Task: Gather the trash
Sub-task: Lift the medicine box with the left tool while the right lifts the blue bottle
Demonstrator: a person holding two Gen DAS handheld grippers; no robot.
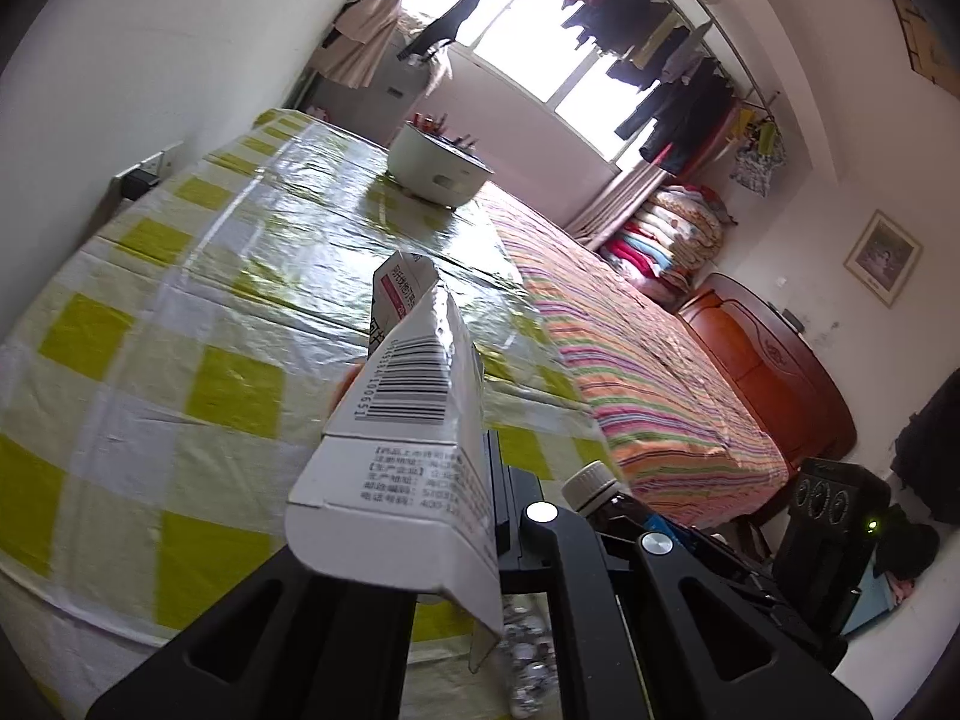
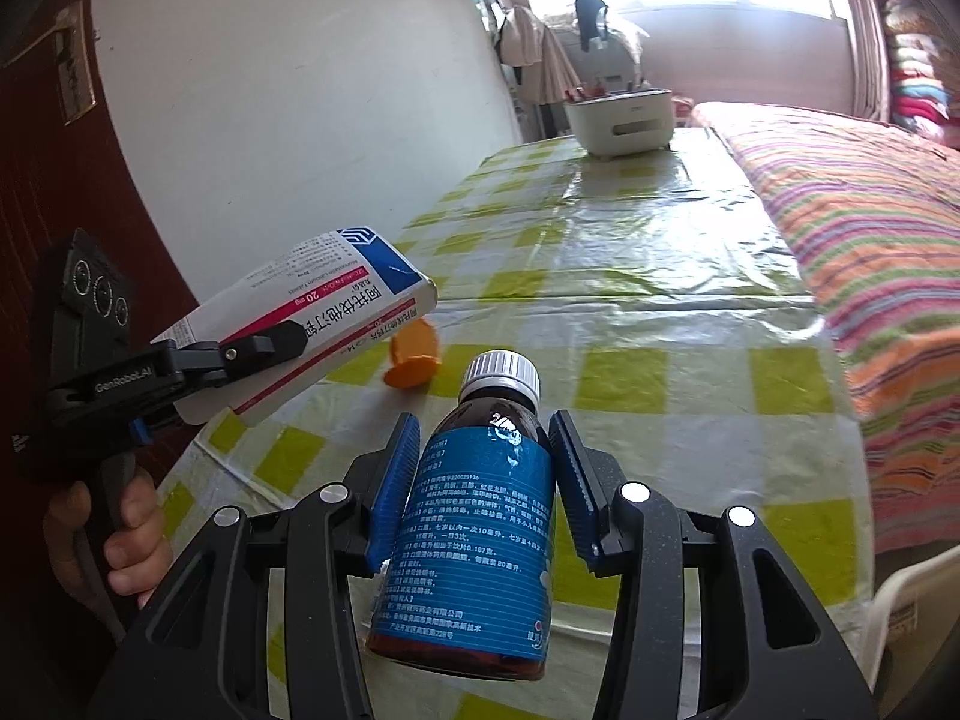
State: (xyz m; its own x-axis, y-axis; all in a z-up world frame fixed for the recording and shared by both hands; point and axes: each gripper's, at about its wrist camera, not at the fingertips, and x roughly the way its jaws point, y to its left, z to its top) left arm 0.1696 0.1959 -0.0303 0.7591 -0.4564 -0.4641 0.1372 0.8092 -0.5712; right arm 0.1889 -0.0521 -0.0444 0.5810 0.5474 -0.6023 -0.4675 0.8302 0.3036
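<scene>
Right gripper (image 2: 483, 468): your jaws are clamped on the brown medicine bottle (image 2: 474, 516), blue pads against its blue label on both sides, white cap pointing to 12 o'clock. The bottle hangs above the desk (image 2: 630, 252), not touching it.
Grip advice, right: the pads sit on the upper half of the label, so the heavy base hangs toward you. Keep the squeeze steady and avoid quick wrist rolls, or I judge the bottle may pivot.
Left gripper (image 2: 264, 348): your jaws are fully closed, pinching the flattened white medicine box (image 1: 408, 438) near one end. In the right wrist view it rides at 9 o'clock, long end slanting up toward 1 o'clock, clear of the desk.
Grip advice, left: the cardboard is thin and held near its edge, so move smoothly; a jerk could let it slip.
Orange cap (image 2: 414, 360): it lies on the checked cloth just beyond the bottle, at 11 o'clock, under the box's far end. It looks like trash not yet collected; both hands are full, so drop these loads first.
White bin (image 2: 618, 120): it stands at the desk's far end, 12 o'clock, well apart from both grippers; probably where the trash goes. Carry both items high enough to clear its rim.
Bed (image 2: 858, 228): its striped cover runs along the desk at 2 o'clock; keep your right elbow off it.
</scene>
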